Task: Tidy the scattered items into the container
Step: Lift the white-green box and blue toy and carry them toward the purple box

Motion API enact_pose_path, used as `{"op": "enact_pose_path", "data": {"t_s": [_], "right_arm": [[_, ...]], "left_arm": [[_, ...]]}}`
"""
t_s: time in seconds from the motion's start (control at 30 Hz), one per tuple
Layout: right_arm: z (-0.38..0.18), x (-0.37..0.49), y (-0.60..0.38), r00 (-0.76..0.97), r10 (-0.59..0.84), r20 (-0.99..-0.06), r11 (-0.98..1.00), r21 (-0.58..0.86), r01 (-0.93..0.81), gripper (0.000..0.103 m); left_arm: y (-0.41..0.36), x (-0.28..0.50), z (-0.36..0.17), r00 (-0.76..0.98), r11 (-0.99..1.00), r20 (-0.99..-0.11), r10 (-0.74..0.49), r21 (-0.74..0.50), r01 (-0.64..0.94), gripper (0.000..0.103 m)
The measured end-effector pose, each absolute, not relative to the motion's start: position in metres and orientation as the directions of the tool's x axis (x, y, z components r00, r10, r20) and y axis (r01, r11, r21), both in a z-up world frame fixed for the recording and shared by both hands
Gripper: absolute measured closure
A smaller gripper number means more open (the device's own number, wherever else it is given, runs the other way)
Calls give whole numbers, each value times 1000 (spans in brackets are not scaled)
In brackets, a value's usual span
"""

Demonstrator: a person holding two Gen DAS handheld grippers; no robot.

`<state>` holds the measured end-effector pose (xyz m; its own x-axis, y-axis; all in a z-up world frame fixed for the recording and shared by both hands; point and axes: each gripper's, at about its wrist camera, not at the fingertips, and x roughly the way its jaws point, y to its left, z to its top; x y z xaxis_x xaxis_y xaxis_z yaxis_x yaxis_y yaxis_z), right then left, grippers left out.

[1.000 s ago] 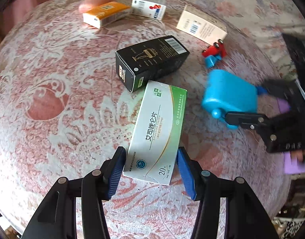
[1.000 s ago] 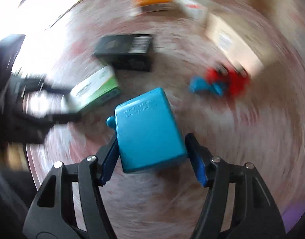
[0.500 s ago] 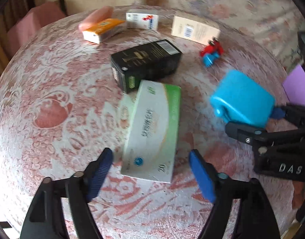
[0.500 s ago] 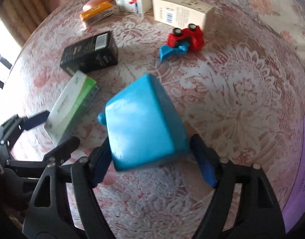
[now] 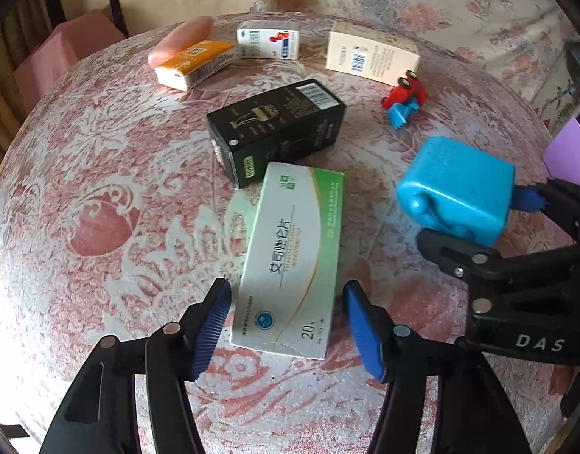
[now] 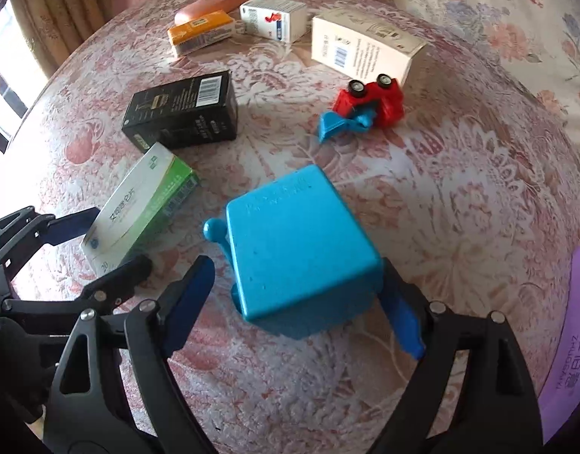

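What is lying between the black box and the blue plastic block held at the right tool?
Only bare tablecloth lies between the black box and the blue block; the right wrist view shows this best. The green-and-white box sits off to the side.

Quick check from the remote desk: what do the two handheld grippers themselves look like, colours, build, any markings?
Both match. The left gripper and right gripper have black, angular linkage arms with cut-out slots and silver rivets at the pivots. Their jaws carry blue pads, finely ribbed on the inner face. Seen from the left wrist camera, the right gripper's body bears white "DAS" lettering. No cables or sleeves show.
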<state>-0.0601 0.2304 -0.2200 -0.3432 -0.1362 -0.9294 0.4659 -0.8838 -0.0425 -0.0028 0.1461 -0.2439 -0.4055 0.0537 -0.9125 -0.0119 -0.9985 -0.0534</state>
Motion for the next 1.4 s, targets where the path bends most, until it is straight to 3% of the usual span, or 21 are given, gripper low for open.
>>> {"op": "enact_pose_path", "data": {"t_s": [0.13,0.23,0.47,1.4], "right_arm": [[-229,-66,221,-324,-122,-938,-886,-45,462,17],[-229,-66,222,-322,-106,-941,-885,-59,462,17],[-224,-64,229,-342,-113,-933,-898,-52,438,30],[-207,-65,219,-294,-55,-954,-945,-46,324,31]], "left_arm": [[132,0,-230,-404,-999,-913,50,-48,-15,52],[112,-1,-225,-398,-997,-915,68,-74,-1,52],[104,-13,-229,-387,-996,-919,79,-90,10,53],[83,-31,-217,-306,-992,-945,116,-128,20,54]]}}
